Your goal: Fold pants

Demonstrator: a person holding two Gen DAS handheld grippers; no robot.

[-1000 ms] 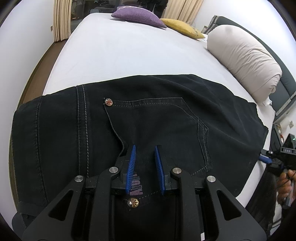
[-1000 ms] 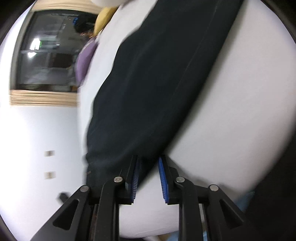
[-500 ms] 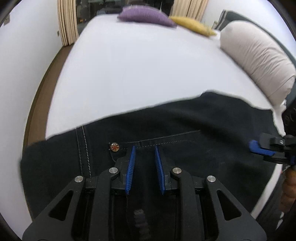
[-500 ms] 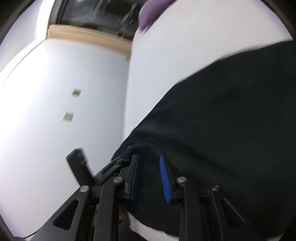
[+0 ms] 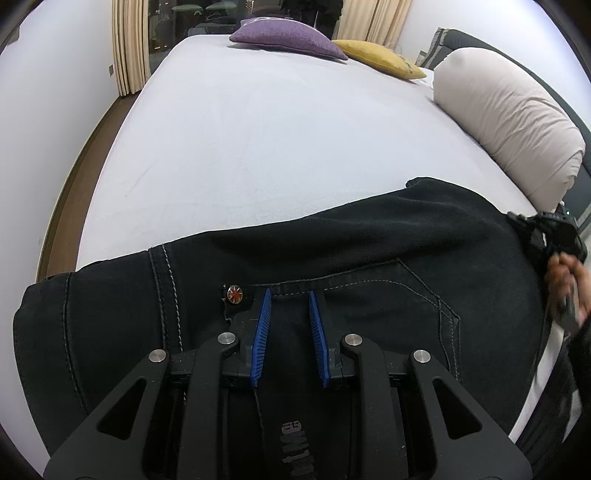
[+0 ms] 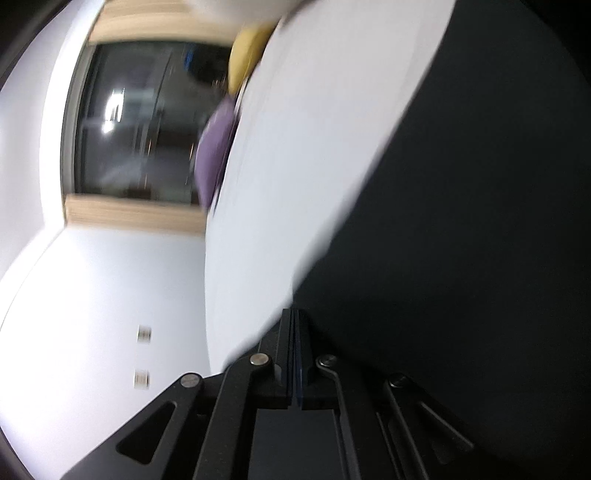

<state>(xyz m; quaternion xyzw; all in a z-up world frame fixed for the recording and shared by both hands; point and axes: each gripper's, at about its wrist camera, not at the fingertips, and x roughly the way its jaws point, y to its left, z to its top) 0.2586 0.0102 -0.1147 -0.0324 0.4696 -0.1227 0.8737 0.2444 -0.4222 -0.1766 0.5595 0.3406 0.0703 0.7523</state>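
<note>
The black pants (image 5: 369,251) lie folded across the near edge of the white bed (image 5: 277,140), back pocket and a copper rivet (image 5: 235,294) facing up. My left gripper (image 5: 288,301) is open and hovers just over the pocket's top seam, holding nothing. My right gripper (image 6: 295,325) has its jaws pressed together at the edge of the pants (image 6: 461,240); the blurred view does not show whether cloth is pinched between them. It also shows in the left wrist view (image 5: 546,229), at the pants' right end, with the hand behind it.
A rolled beige duvet (image 5: 509,114) lies along the bed's right side. A purple cushion (image 5: 288,35) and a yellow cushion (image 5: 376,59) sit at the far end. Curtains and a dark window stand beyond. Brown floor (image 5: 74,177) runs along the left.
My right gripper's jaws have closed and it has swung to the pants' edge. My left gripper stayed open and drew back toward the waistband, from the pocket's lower part to its top seam.
</note>
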